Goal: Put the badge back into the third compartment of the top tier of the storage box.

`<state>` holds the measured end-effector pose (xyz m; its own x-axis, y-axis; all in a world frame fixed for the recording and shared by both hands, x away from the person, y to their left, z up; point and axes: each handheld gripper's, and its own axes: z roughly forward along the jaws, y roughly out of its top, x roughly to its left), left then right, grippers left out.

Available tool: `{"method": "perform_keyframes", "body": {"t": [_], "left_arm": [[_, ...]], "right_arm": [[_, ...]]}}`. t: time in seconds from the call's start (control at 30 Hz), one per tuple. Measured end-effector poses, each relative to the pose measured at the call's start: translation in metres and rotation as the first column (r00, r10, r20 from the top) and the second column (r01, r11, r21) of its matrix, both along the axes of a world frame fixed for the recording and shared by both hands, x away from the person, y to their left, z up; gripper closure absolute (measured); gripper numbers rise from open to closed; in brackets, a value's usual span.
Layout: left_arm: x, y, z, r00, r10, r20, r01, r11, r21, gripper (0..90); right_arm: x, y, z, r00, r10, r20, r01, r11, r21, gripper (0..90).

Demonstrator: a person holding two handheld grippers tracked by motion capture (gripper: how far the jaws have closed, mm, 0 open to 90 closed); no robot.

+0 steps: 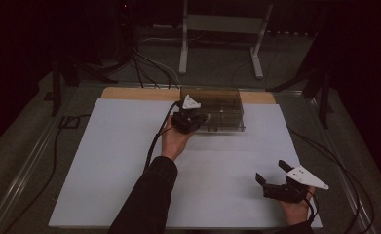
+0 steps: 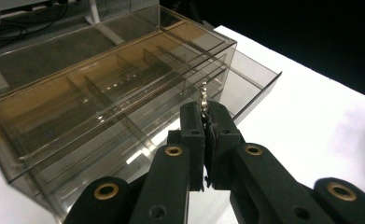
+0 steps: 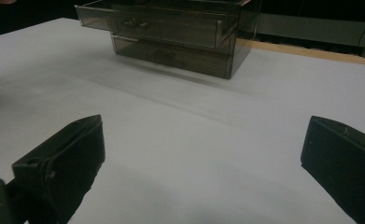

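- So the left gripper [image 2: 207,122] was right up against the clear smoky plastic drawer box [image 1: 217,108] at the far middle of the table, jaws pinched together on a small shiny metal bit [image 2: 202,97]. It looked toothed or beaded, too small to call.
- Key relation: the top drawer [image 2: 245,84] was pulled out, and the metal bit sat just above and in front of it. My guess was a drop into that drawer, so just a short move forward and down.
- The box's long axis ran left-right across the table, with thin dividers inside making narrow compartments.
- The right gripper [image 1: 281,184] was well apart from the box, down by the near right corner, jaws wide apart and holding nothing.
- The white mat [image 1: 129,161] looked matte and flat, with a wooden edge [image 1: 129,92] behind.
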<state>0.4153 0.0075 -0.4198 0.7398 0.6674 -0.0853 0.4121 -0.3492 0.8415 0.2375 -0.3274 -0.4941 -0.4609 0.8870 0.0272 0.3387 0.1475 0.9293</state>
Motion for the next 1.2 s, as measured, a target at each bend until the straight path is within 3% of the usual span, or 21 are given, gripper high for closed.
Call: {"method": "perform_keyframes", "body": {"t": [1.2], "left_arm": [[0.007, -0.044, 0.002, 0.9997, -0.026, -0.001, 0.026, 0.9996, -0.013, 88.2]], "right_arm": [[0.001, -0.001, 0.0, 1.0, 0.0, -0.003, 0.0, 1.0, -0.005, 0.0]]}}
